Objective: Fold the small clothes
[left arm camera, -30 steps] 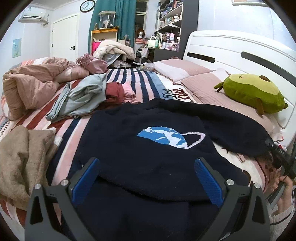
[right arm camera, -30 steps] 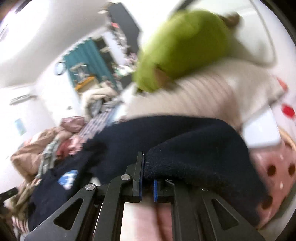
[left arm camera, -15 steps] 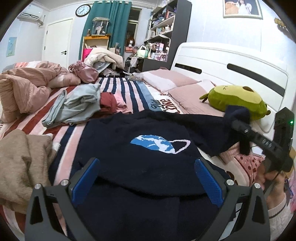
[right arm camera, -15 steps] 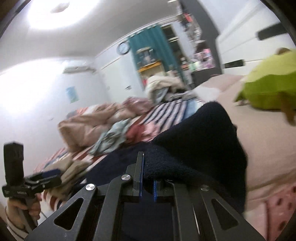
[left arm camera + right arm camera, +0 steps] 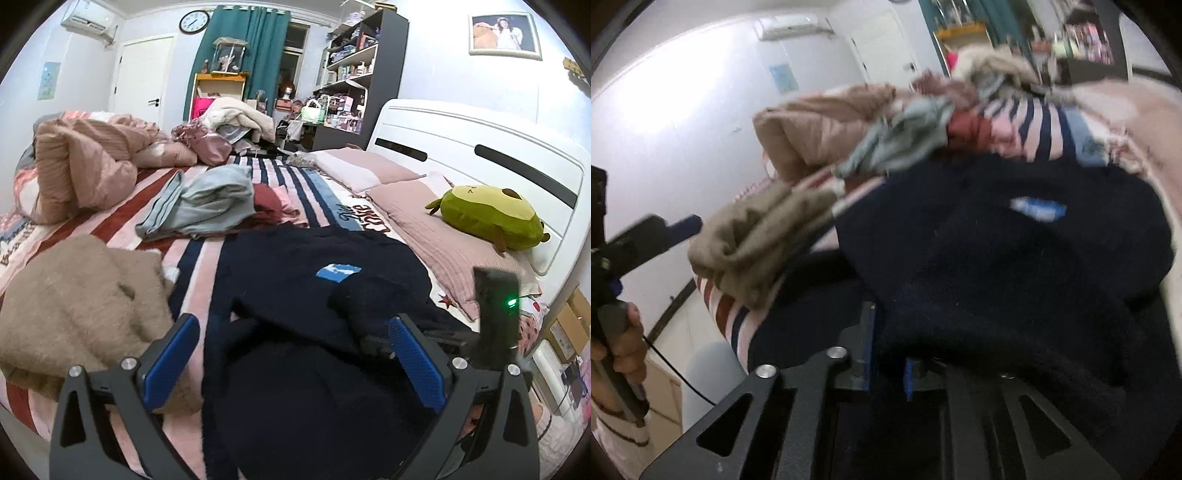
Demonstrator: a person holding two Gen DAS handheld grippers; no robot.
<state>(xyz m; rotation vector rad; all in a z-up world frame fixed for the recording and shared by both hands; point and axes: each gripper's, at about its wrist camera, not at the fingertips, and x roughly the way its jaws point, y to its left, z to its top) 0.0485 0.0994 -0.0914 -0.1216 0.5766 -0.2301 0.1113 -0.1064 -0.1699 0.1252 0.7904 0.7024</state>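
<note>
On striped bed [image 5: 207, 254]: right hand-held gripper [image 5: 888, 363] pinching sleeve of navy sweater [image 5: 317, 295], mid-fold across body. Left hand-held gripper [image 5: 291, 360] spread, empty. Next: lay sleeve flat, release.

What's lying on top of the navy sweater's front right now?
The sweater's own sleeve, pinched in the right hand-held gripper, lies folded across the navy sweater. It covers most of the blue chest graphic; only a strip shows. The open left hand-held gripper hovers above.
</note>
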